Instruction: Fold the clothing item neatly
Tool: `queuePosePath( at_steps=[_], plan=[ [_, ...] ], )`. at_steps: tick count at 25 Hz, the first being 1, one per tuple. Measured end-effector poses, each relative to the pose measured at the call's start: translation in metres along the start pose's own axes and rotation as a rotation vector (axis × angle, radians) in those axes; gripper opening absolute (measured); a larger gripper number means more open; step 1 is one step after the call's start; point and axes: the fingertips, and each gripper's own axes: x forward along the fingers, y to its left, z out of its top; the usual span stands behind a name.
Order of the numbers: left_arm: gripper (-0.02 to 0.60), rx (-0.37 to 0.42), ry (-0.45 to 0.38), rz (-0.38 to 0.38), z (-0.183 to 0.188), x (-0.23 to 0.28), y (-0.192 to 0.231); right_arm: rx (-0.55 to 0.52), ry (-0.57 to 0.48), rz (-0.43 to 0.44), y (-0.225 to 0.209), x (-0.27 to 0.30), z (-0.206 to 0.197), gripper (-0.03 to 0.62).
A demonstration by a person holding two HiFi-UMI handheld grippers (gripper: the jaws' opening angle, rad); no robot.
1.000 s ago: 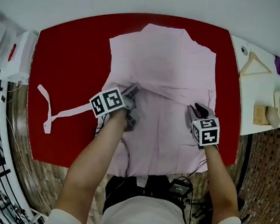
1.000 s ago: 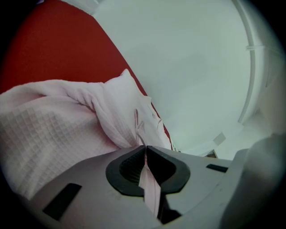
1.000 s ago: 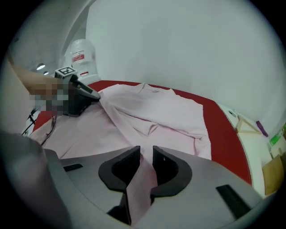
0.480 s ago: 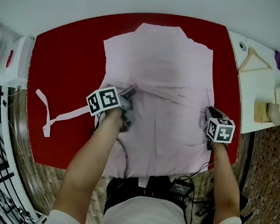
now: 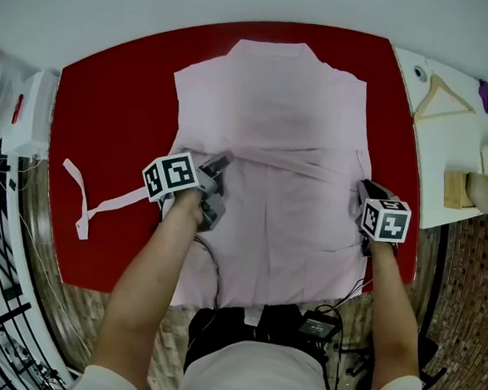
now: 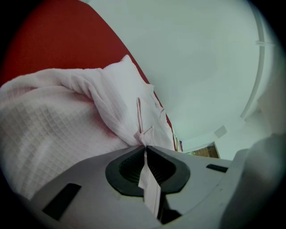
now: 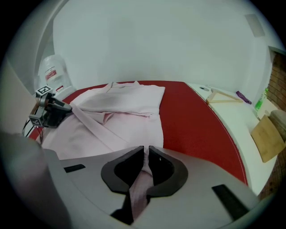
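A pale pink garment (image 5: 272, 150) lies spread over the red table (image 5: 108, 114), its lower part hanging over the near edge. My left gripper (image 5: 221, 165) is shut on a fold of the pink garment (image 6: 80, 120) near its left side, with the cloth pinched between the pads. At the garment's right edge my right gripper (image 5: 366, 190) has just been closing, and its pads pinch a strip of the pink garment (image 7: 129, 107). A loose pink belt (image 5: 102, 198) trails over the table to the left.
A white side table (image 5: 447, 154) at the right carries a wooden hanger (image 5: 441, 100) and wooden blocks (image 5: 465, 190). White containers (image 5: 25, 108) stand at the far left. Cables and a black box (image 5: 314, 324) hang below the table's near edge.
My right gripper has moved right from the garment's middle to its right edge and closed on the cloth. The left gripper has kept its hold on the fold.
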Motion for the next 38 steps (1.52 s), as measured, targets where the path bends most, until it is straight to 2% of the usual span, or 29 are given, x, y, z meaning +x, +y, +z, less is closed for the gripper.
queuePosePath(
  at_steps=[6,9,12,20,24,30,35,38],
  plan=[
    [0.017,0.020,-0.027,0.036,0.002,-0.011,0.008,0.004,-0.004,0.003,-0.001,0.001,-0.001,0.044],
    [0.017,0.026,-0.079,0.065,0.011,-0.024,0.013,-0.006,-0.005,-0.007,0.000,0.002,0.001,0.044],
    [0.017,0.048,-0.141,0.067,0.020,-0.038,0.009,-0.029,-0.052,-0.011,0.003,-0.001,0.013,0.046],
    [0.017,0.105,-0.278,0.030,0.012,-0.084,-0.017,-0.125,-0.164,0.086,0.022,-0.030,0.043,0.048],
    [0.017,0.128,-0.373,0.045,0.013,-0.122,-0.022,-0.182,-0.217,0.171,0.050,-0.032,0.066,0.048],
    [0.017,0.109,-0.435,0.040,0.000,-0.177,-0.015,-0.250,-0.218,0.226,0.099,-0.054,0.060,0.048],
    [0.017,0.087,-0.464,0.025,-0.006,-0.221,0.008,-0.309,-0.213,0.250,0.149,-0.062,0.052,0.048],
    [0.016,0.090,-0.453,0.017,-0.010,-0.240,0.019,-0.304,-0.205,0.244,0.169,-0.063,0.048,0.048]
  ],
)
